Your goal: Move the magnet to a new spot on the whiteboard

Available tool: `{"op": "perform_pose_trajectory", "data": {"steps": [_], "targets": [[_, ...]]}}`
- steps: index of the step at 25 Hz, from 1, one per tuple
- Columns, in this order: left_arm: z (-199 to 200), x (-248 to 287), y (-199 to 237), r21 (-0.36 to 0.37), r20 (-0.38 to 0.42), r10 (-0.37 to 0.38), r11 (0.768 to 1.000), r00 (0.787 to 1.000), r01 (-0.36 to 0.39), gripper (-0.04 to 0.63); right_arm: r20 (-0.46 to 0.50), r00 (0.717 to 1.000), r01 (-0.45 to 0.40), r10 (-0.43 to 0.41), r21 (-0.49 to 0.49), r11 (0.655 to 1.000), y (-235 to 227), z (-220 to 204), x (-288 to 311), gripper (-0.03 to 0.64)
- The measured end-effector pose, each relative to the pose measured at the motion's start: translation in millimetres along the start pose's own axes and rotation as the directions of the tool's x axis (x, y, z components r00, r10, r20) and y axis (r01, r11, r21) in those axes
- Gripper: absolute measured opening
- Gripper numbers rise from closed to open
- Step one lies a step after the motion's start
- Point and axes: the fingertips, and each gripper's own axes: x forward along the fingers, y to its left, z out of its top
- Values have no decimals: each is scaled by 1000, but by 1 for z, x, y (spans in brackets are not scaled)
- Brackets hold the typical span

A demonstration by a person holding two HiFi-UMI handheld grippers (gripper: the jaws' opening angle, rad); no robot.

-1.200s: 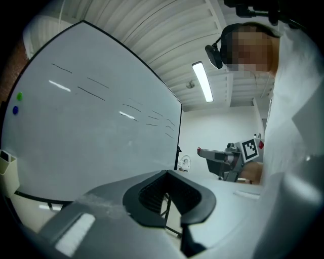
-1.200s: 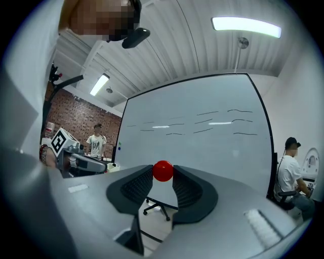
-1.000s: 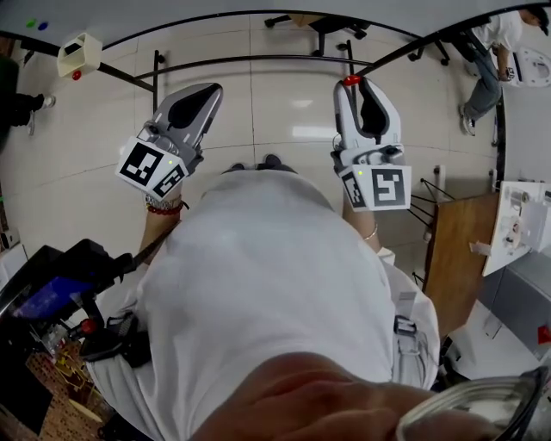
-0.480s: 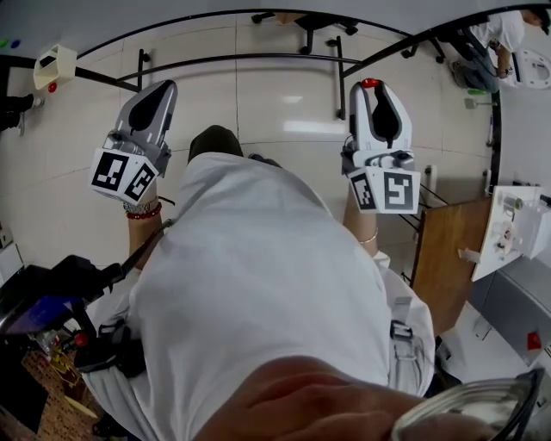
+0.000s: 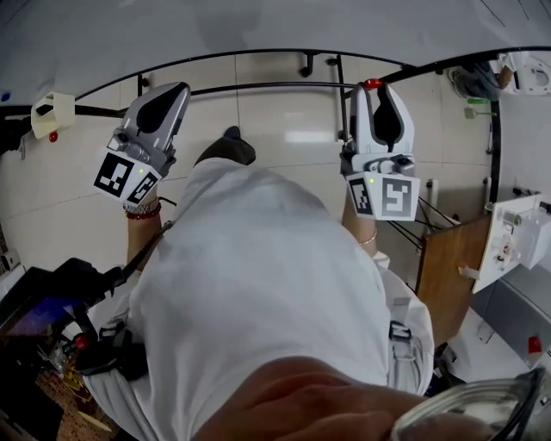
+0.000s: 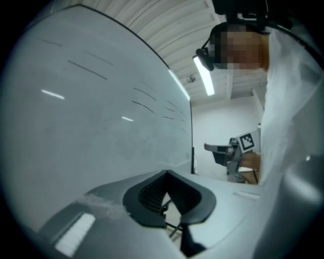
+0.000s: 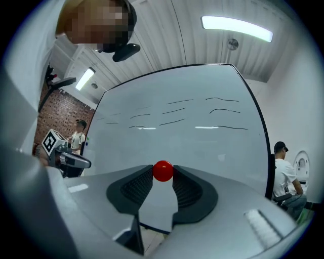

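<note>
A small red ball magnet (image 7: 163, 170) sits pinched between the tips of my right gripper (image 7: 163, 175), which is shut on it. In the head view the same magnet (image 5: 372, 83) shows at the tip of the right gripper (image 5: 373, 88), held just off the whiteboard's (image 5: 258, 26) lower black edge. The board (image 7: 202, 136) fills the right gripper view ahead, with faint pen lines on it. My left gripper (image 5: 178, 89) is raised at the left, beside the board (image 6: 91, 101). Its jaws meet at the tip (image 6: 166, 173), with nothing between them.
A small white box (image 5: 53, 112) hangs on the board at far left, with a red dot (image 5: 53, 136) under it. The board stand's black post (image 5: 339, 95) runs down behind the right gripper. A wooden table (image 5: 448, 267) stands at right. A person (image 7: 283, 174) stands beyond the board's right edge.
The head view has tipped up, so more of the whiteboard shows. The left gripper has shifted left. The right gripper keeps its grip on the magnet, which now shows at the board's lower edge.
</note>
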Motion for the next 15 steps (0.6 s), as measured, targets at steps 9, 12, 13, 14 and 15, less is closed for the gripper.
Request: {"op": "perform_pose_trajectory", "data": {"steps": [9,12,13,14,15], "targets": [[-12,42,17,154,-122,-516,834,848,530,3,5,999,45,-45,-63,997,36,9,127,124],[-15,52,9,160,-162,-591,775,790,612,3,20,996,87,-85,-90,992,28,15,144,124],[-6,58,7,153,-130,-601,774,789,615,4,25,994,105,-103,-86,991,20,18,147,124],[3,65,5,140,-93,-605,778,791,612,3,30,993,120,-118,-83,989,14,23,150,124],[10,71,5,126,-63,-602,786,796,605,3,30,991,130,-127,-92,987,10,29,153,124]]}}
